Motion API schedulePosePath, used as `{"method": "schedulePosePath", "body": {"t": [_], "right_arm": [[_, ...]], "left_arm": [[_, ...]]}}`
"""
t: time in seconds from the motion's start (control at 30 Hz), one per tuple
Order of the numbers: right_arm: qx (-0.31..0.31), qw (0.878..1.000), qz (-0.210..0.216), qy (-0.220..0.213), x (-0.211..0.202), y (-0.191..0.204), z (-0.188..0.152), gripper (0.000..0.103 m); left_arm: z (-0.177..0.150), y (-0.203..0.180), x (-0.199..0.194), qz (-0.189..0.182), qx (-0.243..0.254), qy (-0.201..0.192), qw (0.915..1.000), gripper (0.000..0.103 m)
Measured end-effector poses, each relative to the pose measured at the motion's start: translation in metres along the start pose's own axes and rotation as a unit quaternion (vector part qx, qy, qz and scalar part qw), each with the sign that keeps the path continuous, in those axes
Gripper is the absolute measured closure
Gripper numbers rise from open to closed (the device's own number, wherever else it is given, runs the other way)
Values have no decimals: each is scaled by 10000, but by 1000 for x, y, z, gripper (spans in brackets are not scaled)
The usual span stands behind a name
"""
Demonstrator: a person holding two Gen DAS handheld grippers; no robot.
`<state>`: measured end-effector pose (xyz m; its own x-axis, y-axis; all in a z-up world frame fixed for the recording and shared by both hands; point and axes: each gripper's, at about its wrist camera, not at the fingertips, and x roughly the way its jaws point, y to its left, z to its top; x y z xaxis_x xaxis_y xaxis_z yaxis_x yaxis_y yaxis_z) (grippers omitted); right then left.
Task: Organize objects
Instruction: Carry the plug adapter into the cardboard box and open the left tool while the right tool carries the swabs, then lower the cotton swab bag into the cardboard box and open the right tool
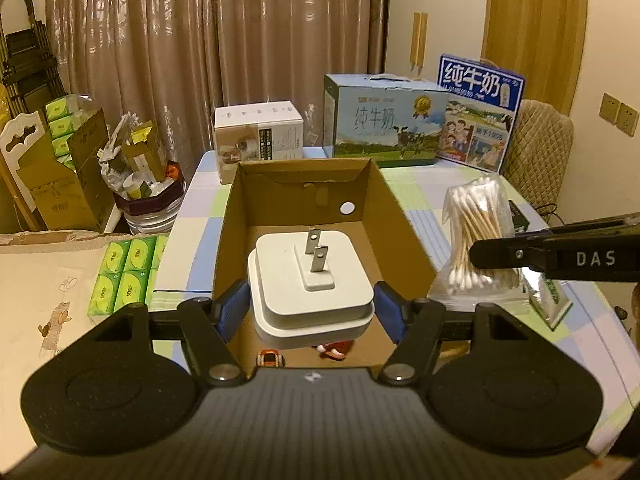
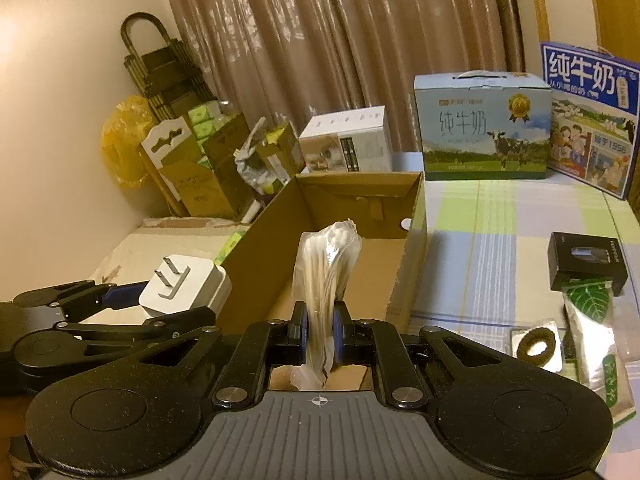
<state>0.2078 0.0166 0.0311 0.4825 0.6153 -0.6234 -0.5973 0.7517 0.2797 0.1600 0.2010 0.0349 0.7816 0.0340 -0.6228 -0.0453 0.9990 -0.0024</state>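
Both loads hang over the open brown cardboard box: the left hand-held gripper grasps the white two-pronged plug adapter, the right hand-held gripper is clenched on the clear bag of wooden cotton swabs, so lowering and letting go looks next.

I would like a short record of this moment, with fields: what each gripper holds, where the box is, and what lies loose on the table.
left gripper: shut on the white charger, prongs up, above the open cardboard box
right gripper: shut on the bag of cotton swabs, near the box's right wall
box contents: mostly bare floor; small toys at the near end
loose on table: black case, hair tie packet, leaf-print pouch
back of table: two milk cartons, white box
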Motion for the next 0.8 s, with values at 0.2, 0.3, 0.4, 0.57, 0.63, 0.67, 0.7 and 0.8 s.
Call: {"method": "schedulePosePath", "body": {"t": [0.2,0.3,0.4,0.57,0.63,0.67,0.7,0.8], "right_arm": [[-1,9999,-55,86,14,-4,3,94],[8,9999,-85,146,18,-6,1,94],[14,9997,-95,208,21,-7,-2,94],[-37,9996,-100,253,23,-4,-3,94],[-49,9995,-117,273,23,-4,-3,94],[-49,9995,-125,280,23,-3,-3,94],[-50,9995,-130,279,23,-3,-3,94],[-17,9996,-137,260,24,-2,-3,94]], "left_arm": [[0,14,32,-98,-142,184,9997,39],[-1,21,37,-75,-201,203,9996,39],[-3,27,36,-36,-271,185,9995,39],[-9,32,32,22,-355,182,9992,39],[-11,35,30,25,-393,171,9991,38],[-12,35,28,26,-412,157,9990,38],[-13,36,27,19,-439,147,9989,37],[-15,38,24,35,-462,128,9988,37]]}}
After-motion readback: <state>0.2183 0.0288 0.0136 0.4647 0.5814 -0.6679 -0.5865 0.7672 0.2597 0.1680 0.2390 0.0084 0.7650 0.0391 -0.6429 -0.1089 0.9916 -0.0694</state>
